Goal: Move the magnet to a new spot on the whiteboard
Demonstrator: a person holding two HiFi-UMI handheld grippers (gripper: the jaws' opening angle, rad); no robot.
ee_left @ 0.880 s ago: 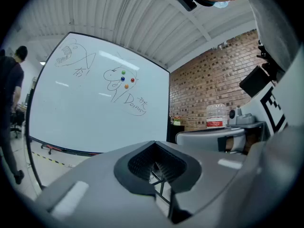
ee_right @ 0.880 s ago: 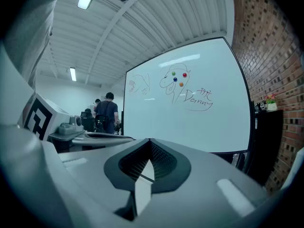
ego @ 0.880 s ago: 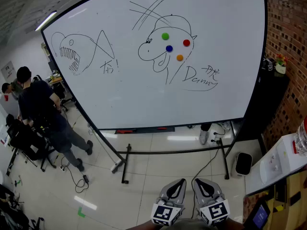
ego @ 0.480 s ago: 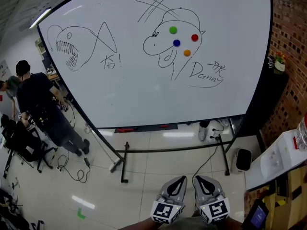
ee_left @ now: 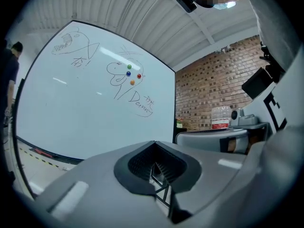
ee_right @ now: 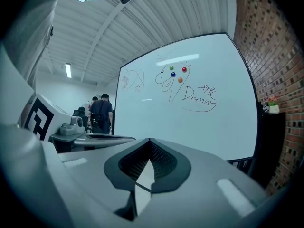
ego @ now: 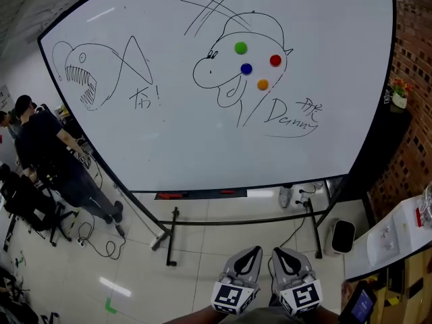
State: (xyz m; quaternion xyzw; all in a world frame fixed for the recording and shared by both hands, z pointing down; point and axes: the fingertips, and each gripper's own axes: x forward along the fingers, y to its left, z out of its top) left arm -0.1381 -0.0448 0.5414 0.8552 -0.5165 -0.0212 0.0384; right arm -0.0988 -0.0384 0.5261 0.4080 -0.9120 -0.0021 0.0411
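Four round magnets are up on the whiteboard [ego: 202, 140], all inside the cartoon head [ego: 223, 66] sketched in its upper middle. The green magnet [ego: 240, 47] sits highest and the blue magnet [ego: 246, 68] is just below it. The red magnet [ego: 275, 60] is out to the right, and the orange magnet [ego: 262, 84] is lowest. No two of them touch. A scrawled word runs below and right of the head, and a toothy fish drawing [ego: 84, 79] fills the board's left side.

Down at the near edge the two claws sit side by side, well apart from the board and aimed toward its stand. The left gripper [ego: 251, 256] has its jaws pressed together, nothing between them. The right gripper [ego: 282, 255] is the same, jaws fully closed and empty.

Far left, a person in dark clothes [ego: 50, 157] stands over trailing cables. A brick wall [ego: 413, 52] runs down the right, with a white appliance [ego: 395, 231] near it.
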